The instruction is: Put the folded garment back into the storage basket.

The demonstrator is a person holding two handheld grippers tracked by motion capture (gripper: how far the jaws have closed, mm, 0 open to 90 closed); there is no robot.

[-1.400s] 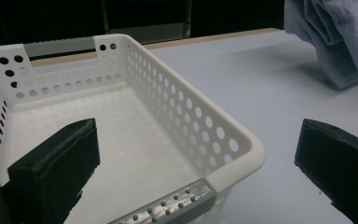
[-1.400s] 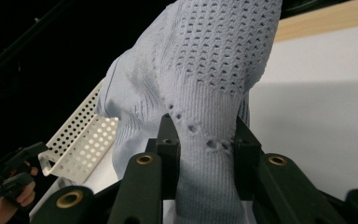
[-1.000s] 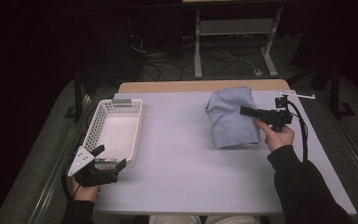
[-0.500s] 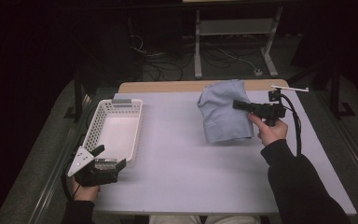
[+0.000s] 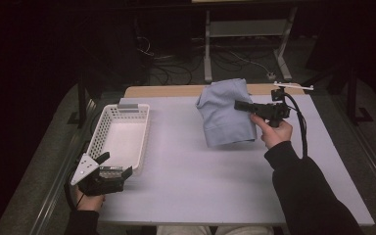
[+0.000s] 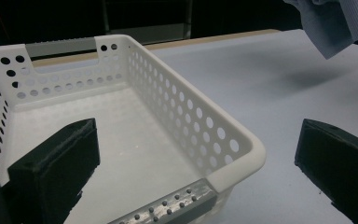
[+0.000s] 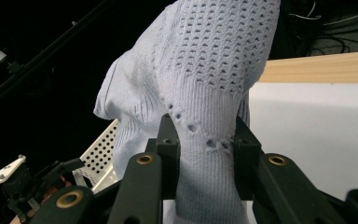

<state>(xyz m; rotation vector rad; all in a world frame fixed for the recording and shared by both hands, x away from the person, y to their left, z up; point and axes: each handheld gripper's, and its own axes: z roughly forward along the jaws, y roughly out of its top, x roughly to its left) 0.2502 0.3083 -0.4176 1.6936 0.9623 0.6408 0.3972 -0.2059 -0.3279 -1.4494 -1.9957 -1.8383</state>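
Note:
A pale blue knitted cloth (image 5: 225, 115) hangs above the far right of the white table, lifted off it. My right gripper (image 5: 239, 105) is shut on the cloth (image 7: 205, 93), its jaws pinching the ribbed hem. A white perforated basket (image 5: 122, 134) stands at the left of the table with nothing in it. My left gripper (image 5: 113, 172) rests at the basket's near corner, jaws wide open and holding nothing. In the left gripper view the basket (image 6: 186, 121) sits between the jaws and a corner of the cloth (image 6: 335, 23) hangs at top right.
A wooden strip (image 5: 176, 90) runs along the table's far edge. Behind it stand a metal stand (image 5: 245, 44) and cables on a dark floor. White tabletop (image 5: 191, 176) lies open between basket and cloth.
My right gripper has lifted the cloth off the table and carried it up and slightly left. The left gripper has stayed still.

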